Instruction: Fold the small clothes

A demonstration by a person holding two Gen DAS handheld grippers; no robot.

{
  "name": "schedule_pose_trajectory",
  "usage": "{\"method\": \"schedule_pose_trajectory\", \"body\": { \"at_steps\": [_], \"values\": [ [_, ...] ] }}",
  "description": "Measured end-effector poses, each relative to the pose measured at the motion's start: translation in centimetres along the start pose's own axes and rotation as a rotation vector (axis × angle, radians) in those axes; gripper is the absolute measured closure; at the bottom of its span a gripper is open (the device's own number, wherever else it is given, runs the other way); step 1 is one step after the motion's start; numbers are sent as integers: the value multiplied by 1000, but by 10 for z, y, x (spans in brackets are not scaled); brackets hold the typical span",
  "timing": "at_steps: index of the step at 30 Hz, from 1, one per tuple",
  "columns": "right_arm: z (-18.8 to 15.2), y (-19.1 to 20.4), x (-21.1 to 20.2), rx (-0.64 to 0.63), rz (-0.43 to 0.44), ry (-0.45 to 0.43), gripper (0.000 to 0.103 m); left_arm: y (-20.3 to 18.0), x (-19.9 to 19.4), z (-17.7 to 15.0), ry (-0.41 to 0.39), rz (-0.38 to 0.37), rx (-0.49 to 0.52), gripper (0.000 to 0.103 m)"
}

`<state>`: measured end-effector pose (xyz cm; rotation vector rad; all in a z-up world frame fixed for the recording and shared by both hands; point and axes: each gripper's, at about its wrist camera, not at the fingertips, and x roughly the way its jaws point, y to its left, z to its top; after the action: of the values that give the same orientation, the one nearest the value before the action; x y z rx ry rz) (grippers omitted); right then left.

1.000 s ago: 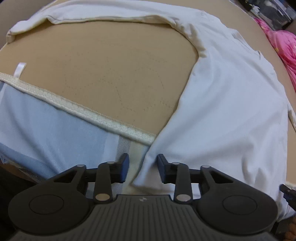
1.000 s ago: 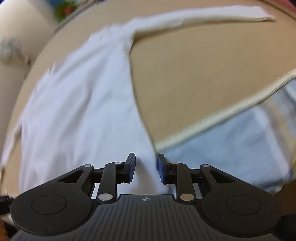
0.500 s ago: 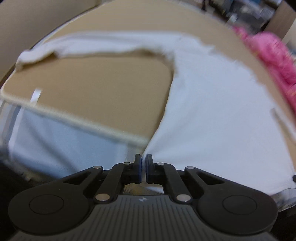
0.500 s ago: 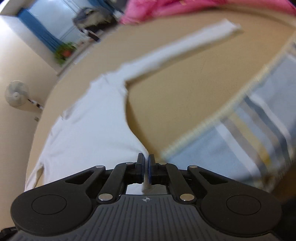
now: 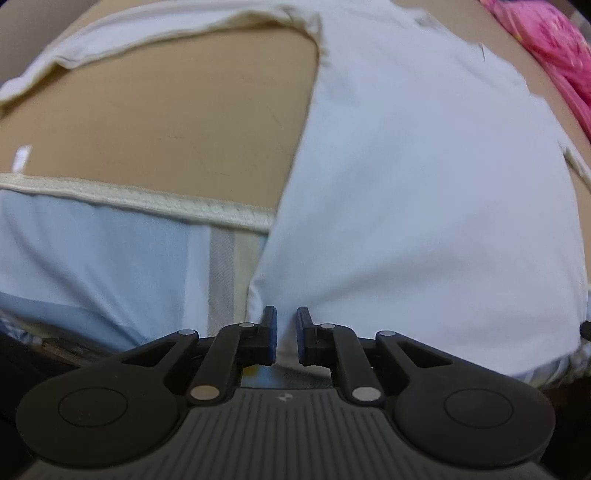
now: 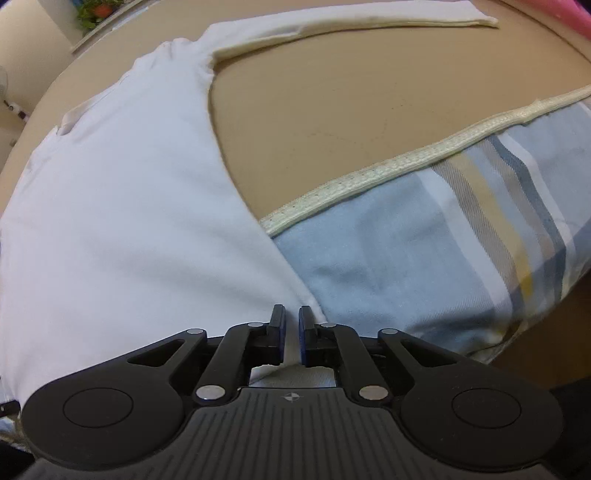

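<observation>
Lying flat on the tan table [image 6: 369, 110], the white long-sleeved shirt [image 6: 122, 206] is stretching away from both tools, its body running from the near hem toward the far collar, with one sleeve [image 6: 354, 18] reaching out sideways along the far edge. The near hem is overlapping a blue striped cloth [image 6: 424, 236] with a cream trim. The left gripper [image 5: 284, 334] is sitting at the hem's left corner and the right gripper [image 6: 290, 338] at its right corner, so neither is nearer; each has its own corner right at its tips. Both pairs of fingers are standing slightly apart with white fabric showing in the narrow gap, looking released rather than clamped. Any lengthwise fold would seemingly be carrying this near hem straight away toward the far collar. A pink garment [image 5: 554, 48] is lying far right.
</observation>
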<state>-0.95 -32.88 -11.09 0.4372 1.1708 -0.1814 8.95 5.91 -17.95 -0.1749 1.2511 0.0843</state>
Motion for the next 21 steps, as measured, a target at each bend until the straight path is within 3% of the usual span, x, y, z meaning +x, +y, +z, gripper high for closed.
{"method": "schedule_pose_trajectory", "body": {
  "at_steps": [3,5,7,9,11,14,16,19,21],
  "values": [
    [1,6,-30,-34,35,-167,89,2,-21,2,-122,-20,-10,81],
    [1,14,-41,-77,59,-243,76,3,-18,5,-120,-35,-30,79],
    [2,19,-41,-93,89,-248,73,6,-16,12,-131,-33,-71,80],
    [4,23,-39,-105,104,-260,73,9,-36,21,-241,-34,-94,80],
    [5,32,-50,-134,102,-331,73,24,-60,38,-370,-28,-136,80],
    [27,44,-75,-157,182,-434,73,77,-88,71,-489,-45,-290,79],
    [48,47,-98,-182,246,-509,73,125,-92,92,-510,-60,-416,78],
    [75,56,-127,-302,273,-618,73,196,-70,123,-441,-69,-568,69],
    [93,60,-127,-355,307,-637,73,242,-42,134,-372,-84,-692,50]
  ]
}}
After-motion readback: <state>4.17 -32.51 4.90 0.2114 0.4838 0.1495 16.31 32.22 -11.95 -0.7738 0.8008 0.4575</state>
